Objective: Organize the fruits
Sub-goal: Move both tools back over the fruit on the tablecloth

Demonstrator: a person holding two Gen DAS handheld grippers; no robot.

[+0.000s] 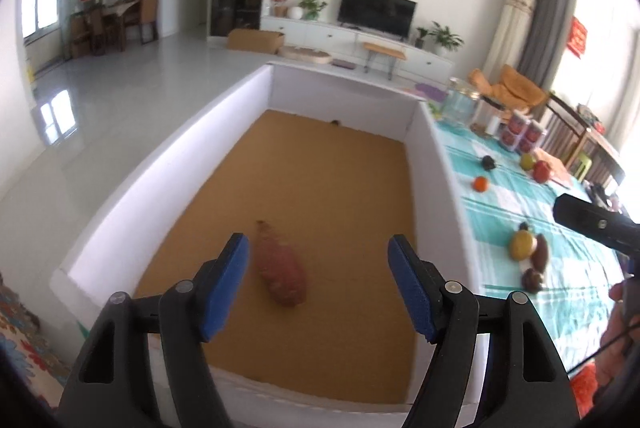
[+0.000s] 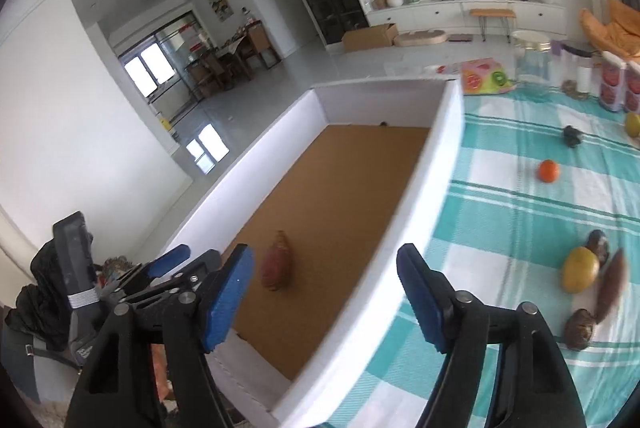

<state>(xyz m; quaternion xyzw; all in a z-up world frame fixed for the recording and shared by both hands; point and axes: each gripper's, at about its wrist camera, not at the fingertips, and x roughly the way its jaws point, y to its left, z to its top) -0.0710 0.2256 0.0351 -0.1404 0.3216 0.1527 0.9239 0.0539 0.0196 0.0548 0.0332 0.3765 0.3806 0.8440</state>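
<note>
A reddish-brown sweet potato (image 1: 280, 268) lies on the cork floor of a white-walled box (image 1: 168, 164). My left gripper (image 1: 320, 248) hangs open above it, and the blue pads do not touch it. My right gripper (image 2: 324, 260) is open and empty over the box's right wall (image 2: 424, 196). In the right wrist view the sweet potato (image 2: 276, 266) shows just left of centre. On the teal checked cloth (image 2: 500, 228) lie an orange (image 2: 548, 171), a yellow mango (image 2: 580, 269) and brown pieces (image 2: 579, 330).
In the left wrist view, more fruit (image 1: 542, 170), jars (image 1: 460, 104) and red-labelled boxes (image 1: 520, 132) stand at the cloth's far end. The right tool's black body (image 1: 592, 224) and a hand (image 1: 620, 340) are at the right edge. A small dark object (image 2: 572, 136) lies on the cloth.
</note>
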